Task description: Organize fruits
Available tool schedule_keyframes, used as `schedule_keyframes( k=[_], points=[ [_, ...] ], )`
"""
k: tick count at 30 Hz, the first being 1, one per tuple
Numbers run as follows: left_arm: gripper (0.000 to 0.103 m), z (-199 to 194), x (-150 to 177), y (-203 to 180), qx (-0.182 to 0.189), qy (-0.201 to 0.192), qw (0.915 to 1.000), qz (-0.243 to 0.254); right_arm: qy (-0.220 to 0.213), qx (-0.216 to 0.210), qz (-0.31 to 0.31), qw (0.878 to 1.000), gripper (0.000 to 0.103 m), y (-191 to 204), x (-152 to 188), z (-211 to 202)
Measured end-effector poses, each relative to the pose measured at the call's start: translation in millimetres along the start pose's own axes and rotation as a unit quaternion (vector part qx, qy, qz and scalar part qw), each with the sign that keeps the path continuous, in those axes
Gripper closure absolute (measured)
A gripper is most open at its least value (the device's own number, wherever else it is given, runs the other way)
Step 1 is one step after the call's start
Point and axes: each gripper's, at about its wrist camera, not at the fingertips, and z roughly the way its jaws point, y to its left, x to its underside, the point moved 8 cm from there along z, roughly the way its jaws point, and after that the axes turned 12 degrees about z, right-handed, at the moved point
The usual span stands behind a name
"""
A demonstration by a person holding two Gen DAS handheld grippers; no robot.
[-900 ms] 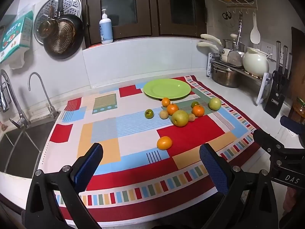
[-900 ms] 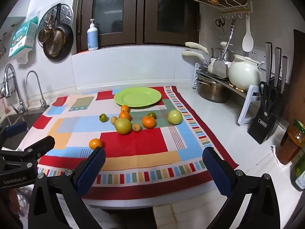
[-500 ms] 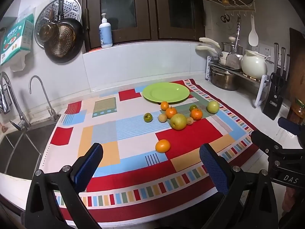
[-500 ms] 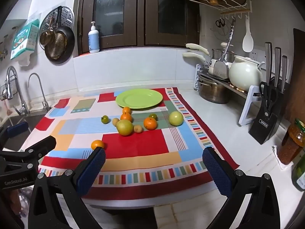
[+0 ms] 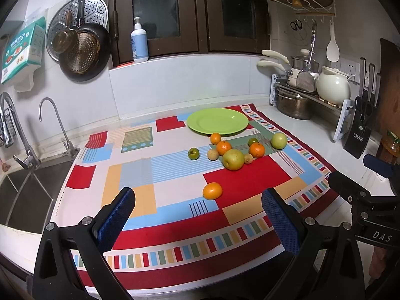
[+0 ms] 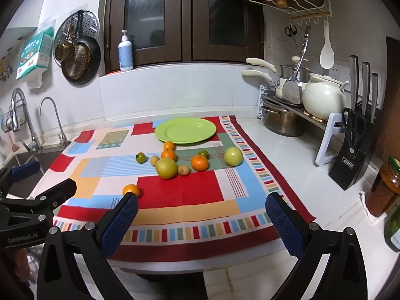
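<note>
Fruit loose, both claws empty.
Left claw (image 5: pixel 198 218) and right claw (image 6: pixel 201 221) gape wide; round green plate (image 6: pixel 185 130) far ahead, likely the collecting spot for scattered oranges (image 6: pixel 199 163).

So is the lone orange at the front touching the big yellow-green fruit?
Apart. In the left wrist view, the lone orange sits well in front of the big yellow-green fruit, with bare red cloth between.
</note>
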Motion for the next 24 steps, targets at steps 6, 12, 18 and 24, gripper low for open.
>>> schedule_keyframes(
  k=[6, 12, 18, 24],
  points=[
    [0.000, 0.1, 0.1, -0.3, 0.001, 0.000, 1.0000, 0.000, -0.001, -0.001, 0.000, 1.000, 0.001, 1.3, -0.1, -0.4],
    [0.000, 0.1, 0.1, -0.8, 0.001, 0.001, 1.0000, 0.000, -0.001, -0.002, -0.001, 1.000, 0.001, 1.5, 0.7, -0.3],
    [0.000, 0.0, 0.0, -0.8, 0.001, 0.001, 1.0000, 0.000, -0.001, -0.002, -0.001, 1.000, 0.001, 2.0, 0.8, -0.3],
    [0.000, 0.0, -0.4, -1.4, 0.002, 0.001, 1.0000, 0.000, 0.000, -0.003, -0.001, 1.000, 0.001, 2.8, 1.3, -0.2]
  ],
)
